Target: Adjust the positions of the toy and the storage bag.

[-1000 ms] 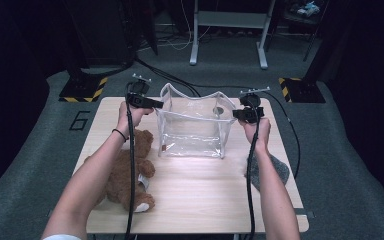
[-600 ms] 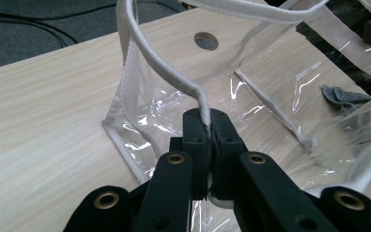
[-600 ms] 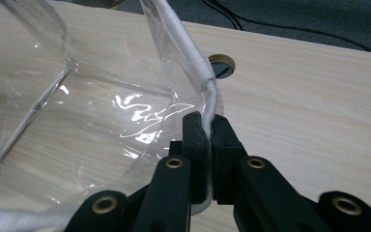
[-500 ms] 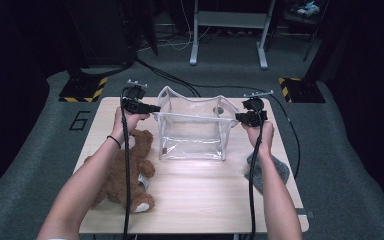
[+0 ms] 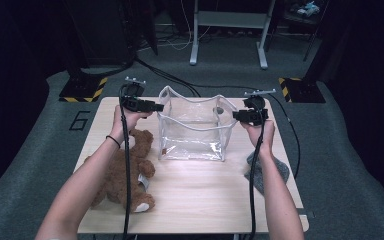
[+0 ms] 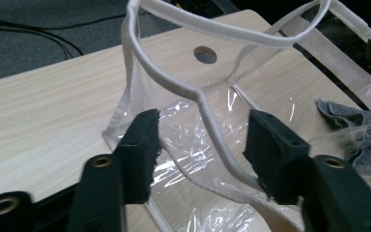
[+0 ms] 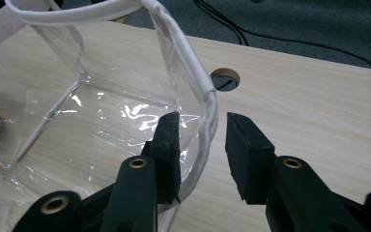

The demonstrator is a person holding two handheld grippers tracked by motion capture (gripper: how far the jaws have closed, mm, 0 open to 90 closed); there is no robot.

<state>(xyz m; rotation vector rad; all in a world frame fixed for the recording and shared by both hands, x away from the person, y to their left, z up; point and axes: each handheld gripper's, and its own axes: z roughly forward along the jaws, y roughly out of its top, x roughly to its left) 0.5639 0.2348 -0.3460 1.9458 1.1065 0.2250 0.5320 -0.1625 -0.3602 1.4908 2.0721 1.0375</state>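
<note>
the clear bag [image 5: 192, 129] stands mid-desk [image 5: 205, 200]. left tongs [image 6: 203, 140] and right tongs [image 7: 202, 145] have both just been opening; each pair now stands spread astride the bag's white rim, pads off it. a teddy [image 5: 122, 175] lies left

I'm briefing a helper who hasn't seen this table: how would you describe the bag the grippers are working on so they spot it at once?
On the light wooden table, look to the middle of the far half, between the brown teddy bear on the left and the grey cloth on the right. The clear plastic bag stands open there. It alone is see-through, edged in white trim.
</note>
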